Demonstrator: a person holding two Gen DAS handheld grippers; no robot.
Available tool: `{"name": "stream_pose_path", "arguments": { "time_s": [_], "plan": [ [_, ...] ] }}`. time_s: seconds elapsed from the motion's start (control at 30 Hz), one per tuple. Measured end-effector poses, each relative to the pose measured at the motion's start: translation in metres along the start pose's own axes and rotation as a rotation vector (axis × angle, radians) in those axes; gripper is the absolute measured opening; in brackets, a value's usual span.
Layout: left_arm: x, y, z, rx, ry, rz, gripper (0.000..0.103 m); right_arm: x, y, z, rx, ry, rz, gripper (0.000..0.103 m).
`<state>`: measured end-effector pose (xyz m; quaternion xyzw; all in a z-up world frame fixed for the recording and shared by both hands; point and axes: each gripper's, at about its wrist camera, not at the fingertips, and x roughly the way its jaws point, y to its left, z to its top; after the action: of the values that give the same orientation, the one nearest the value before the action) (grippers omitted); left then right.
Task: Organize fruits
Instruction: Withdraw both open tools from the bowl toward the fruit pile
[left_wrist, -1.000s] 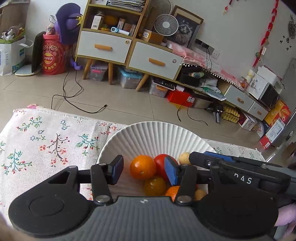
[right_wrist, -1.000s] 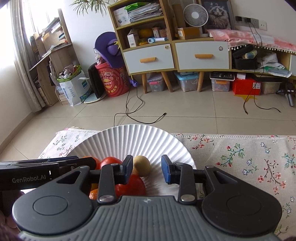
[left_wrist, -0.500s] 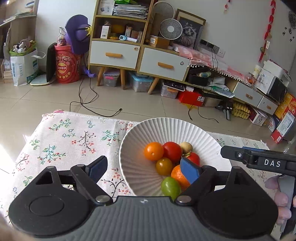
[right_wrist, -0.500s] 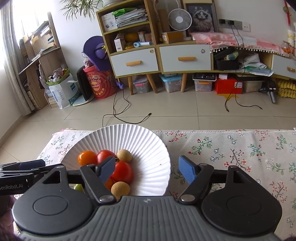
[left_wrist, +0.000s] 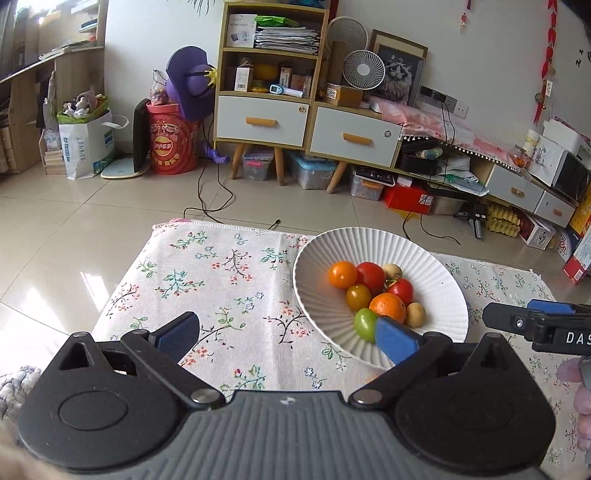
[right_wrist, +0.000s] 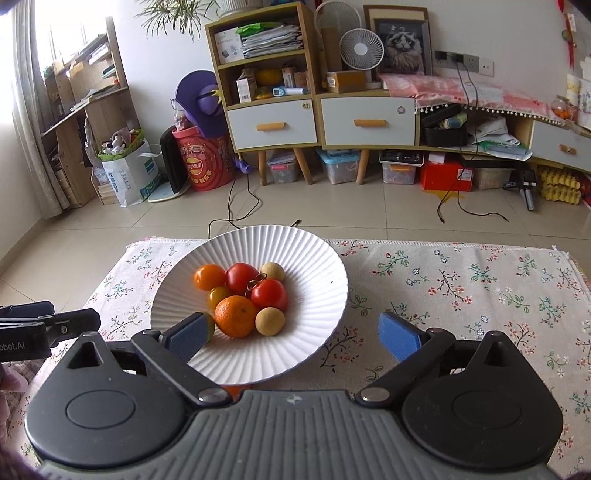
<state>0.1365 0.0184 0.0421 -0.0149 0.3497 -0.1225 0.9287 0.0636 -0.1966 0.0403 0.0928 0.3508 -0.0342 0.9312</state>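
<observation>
A white ribbed bowl (left_wrist: 436, 280) (right_wrist: 314, 266) stands on the floral tablecloth (left_wrist: 221, 280). In it lie an orange (left_wrist: 387, 307) (right_wrist: 235, 315), red tomatoes (left_wrist: 370, 277) (right_wrist: 269, 294), an orange tomato (left_wrist: 342, 274), a green tomato (left_wrist: 365, 324) and small tan round fruits (left_wrist: 415, 314) (right_wrist: 270, 321). My left gripper (left_wrist: 288, 338) hovers near the bowl's left side, its jaws opening wide and holding nothing. My right gripper (right_wrist: 294, 336) hangs over the bowl's near rim, its jaws also opening, with no fruit between the pads.
The cloth-covered table (right_wrist: 480, 280) ends at a fringed far edge, with tiled floor beyond. One of the right gripper's fingers (left_wrist: 517, 322) shows at the right of the left wrist view. Shelves, drawers and boxes line the far wall.
Both grippers have drawn back and upward from the bowl, and their jaws have spread from narrow to wide. The fruits that sat between the pads now lie free in the bowl.
</observation>
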Motion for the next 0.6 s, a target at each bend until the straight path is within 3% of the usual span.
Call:
{"name": "stream_pose_path", "arguments": {
  "time_s": [0.43,0.6],
  "plan": [
    [-0.025,0.014,-0.033,-0.012,0.041,0.023,0.101,-0.025,0.006,-0.031,-0.035,0.016,-0.022,0.102],
    [-0.028,0.018,-0.045,0.029,0.035,0.014,0.101,-0.026,0.012,-0.049,-0.086,-0.026,-0.037,0.102]
  ]
}}
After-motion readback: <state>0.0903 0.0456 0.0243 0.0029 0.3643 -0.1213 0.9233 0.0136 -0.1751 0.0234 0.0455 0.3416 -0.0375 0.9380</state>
